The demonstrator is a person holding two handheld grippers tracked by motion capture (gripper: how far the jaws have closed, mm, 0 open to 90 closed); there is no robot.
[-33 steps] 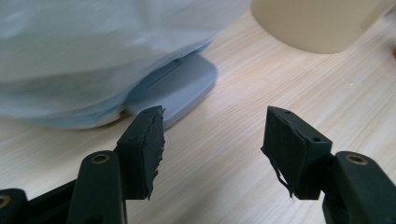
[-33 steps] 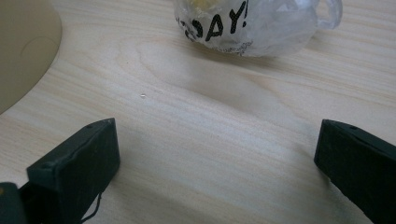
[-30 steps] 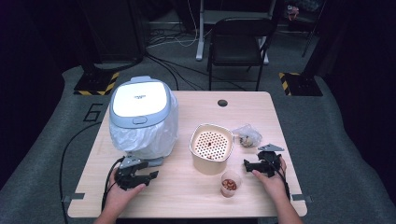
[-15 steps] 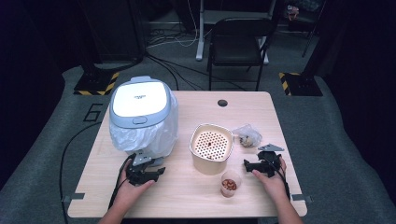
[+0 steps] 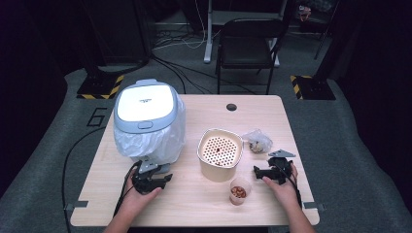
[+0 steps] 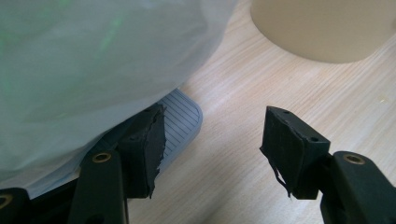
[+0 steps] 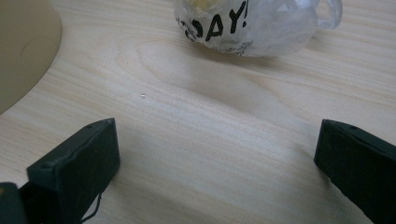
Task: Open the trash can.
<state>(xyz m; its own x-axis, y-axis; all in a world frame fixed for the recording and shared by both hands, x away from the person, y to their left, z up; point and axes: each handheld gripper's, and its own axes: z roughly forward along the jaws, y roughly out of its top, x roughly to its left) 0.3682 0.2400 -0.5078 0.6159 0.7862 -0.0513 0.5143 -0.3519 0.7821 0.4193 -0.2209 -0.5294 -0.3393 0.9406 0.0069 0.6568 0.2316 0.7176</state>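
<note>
Left gripper view has the left gripper (image 6: 212, 144) with jaws apart and empty at the ribbed pedal (image 6: 180, 119) under the bagged bin (image 5: 148, 121) (likely to press it), while the right gripper (image 7: 215, 163), wide open and holding nothing, faces the plastic bag (image 7: 254, 23).

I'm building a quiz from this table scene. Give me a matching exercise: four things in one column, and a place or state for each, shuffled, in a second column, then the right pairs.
Things
1. pedal bin
2. perforated tub
3. small cup
4. clear bag

Places or states
A. crumpled, printed with black letters, at the right beside the tub
B. lid shut, white liner hanging out, on the left of the table
C. holds brown bits, nearest the table's front edge
D. cream, open top, in the middle of the table

Pairs: 1-B, 2-D, 3-C, 4-A
</note>
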